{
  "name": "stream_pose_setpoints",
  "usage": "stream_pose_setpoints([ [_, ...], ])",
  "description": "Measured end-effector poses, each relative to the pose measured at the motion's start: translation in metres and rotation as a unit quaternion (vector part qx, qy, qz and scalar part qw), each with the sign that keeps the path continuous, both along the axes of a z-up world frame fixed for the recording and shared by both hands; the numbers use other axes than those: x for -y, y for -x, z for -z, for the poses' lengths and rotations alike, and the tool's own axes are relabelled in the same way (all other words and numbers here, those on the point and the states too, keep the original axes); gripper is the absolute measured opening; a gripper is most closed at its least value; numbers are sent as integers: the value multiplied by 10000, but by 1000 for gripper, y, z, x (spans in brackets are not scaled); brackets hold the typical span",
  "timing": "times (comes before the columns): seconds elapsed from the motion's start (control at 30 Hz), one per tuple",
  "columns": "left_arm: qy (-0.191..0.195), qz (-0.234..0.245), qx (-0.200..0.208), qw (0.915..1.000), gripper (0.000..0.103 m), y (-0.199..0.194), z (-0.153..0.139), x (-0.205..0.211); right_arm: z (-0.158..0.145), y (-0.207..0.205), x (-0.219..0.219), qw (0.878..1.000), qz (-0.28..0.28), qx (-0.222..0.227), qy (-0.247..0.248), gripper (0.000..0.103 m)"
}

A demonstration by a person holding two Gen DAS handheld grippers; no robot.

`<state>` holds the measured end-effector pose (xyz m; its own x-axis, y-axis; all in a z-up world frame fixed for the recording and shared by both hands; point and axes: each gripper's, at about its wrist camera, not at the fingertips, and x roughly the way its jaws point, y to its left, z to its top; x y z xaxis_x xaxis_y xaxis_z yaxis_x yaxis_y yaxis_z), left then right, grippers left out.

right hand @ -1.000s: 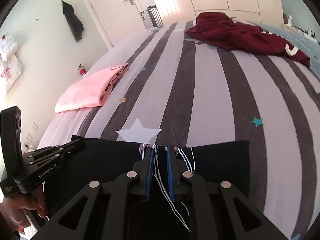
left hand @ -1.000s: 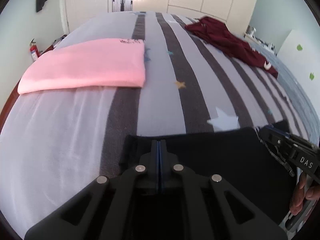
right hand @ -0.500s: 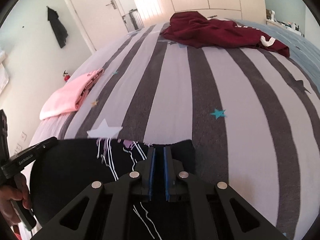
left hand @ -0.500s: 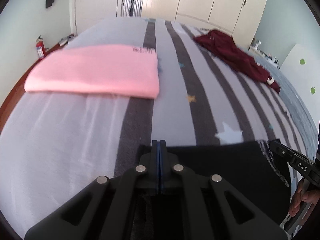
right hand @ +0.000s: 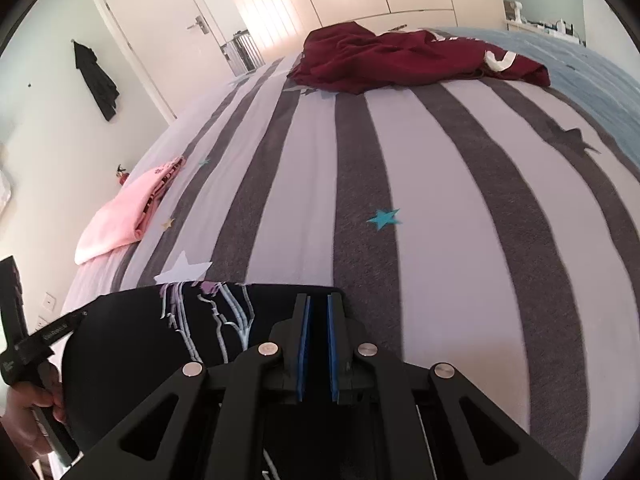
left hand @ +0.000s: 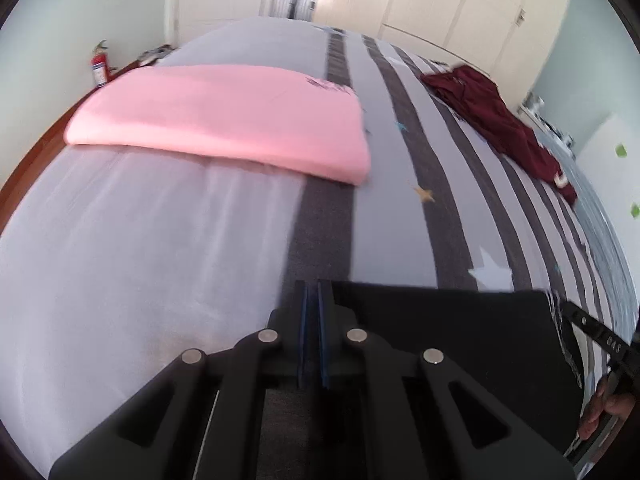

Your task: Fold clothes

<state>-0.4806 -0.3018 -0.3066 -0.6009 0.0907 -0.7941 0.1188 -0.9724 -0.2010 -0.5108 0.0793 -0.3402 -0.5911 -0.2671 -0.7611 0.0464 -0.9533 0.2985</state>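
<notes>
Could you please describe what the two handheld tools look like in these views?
Both are matte black plastic. The left tool and right tool each have two fingers lined with blue pads, angular linkage arms with cut-outs, and four round silver pivot pins. White lettering, too small to read, runs along each tool's side. Bare fingers show; no sleeves are visible.

Both wrist views face low across the striped bed (left hand: 400, 216), sharing it.
</notes>
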Motion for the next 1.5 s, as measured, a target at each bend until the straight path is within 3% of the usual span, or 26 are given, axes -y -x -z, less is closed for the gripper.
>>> stream_pose_setpoints([
  [0.03,-3,-50,-18,10000,2,-1,-4,2,-2,1,-3,10000,65,6,-47,20],
  [0.17,223,296,-403,9985,2,-19,-33,-11,-20,-4,-16,9996,194,-139,-157,21],
  [0.3,246,688,-606,9955,2,-53,-52,-35,-32,-22,-3,9998,-115,-156,-84,21],
  [0.47,350,828,-427,9950,2,-82,-43,-53,-36,-58,31,9982,-591,-63,31,21],
  [0.63,488,765,-121,9958,2,-90,-10,-47,-14,-81,43,9968,-781,162,-78,17],
  [0.7,540,865,-173,9946,2,-88,-17,-47,-10,-82,38,9969,-758,168,-92,10],
  [0.77,595,945,-226,9935,2,-87,-25,-46,-14,-81,31,9973,-710,149,-95,9],
  [0.9,714,846,-50,9938,3,-86,-17,-35,-15,-84,22,9976,-649,168,-145,9],
  [1.03,632,286,362,9969,3,-81,-5,-6,-17,-89,10,9982,-490,197,-275,9],
  [1.17,499,-13,230,9985,4,-86,-24,13,-18,-90,-16,9987,-177,305,-358,13],
  [1.23,266,-30,191,9995,18,-88,-35,14,-19,-92,-31,9988,-55,399,-289,15],
  [1.3,-34,-13,128,9999,58,-90,-44,11,-22,-94,-39,9988,-18,442,-193,27],
  [1.37,-253,39,21,9997,69,-91,-51,6,-26,-94,-42,9990,-95,437,33,55],
  [1.43,-445,193,-18,9988,72,-88,-52,-3,-27,-92,-40,9985,-165,445,258,63],
  [1.5,-564,267,62,9980,73,-83,-43,-6,-26,-87,-38,9971,-251,506,500,63],
])
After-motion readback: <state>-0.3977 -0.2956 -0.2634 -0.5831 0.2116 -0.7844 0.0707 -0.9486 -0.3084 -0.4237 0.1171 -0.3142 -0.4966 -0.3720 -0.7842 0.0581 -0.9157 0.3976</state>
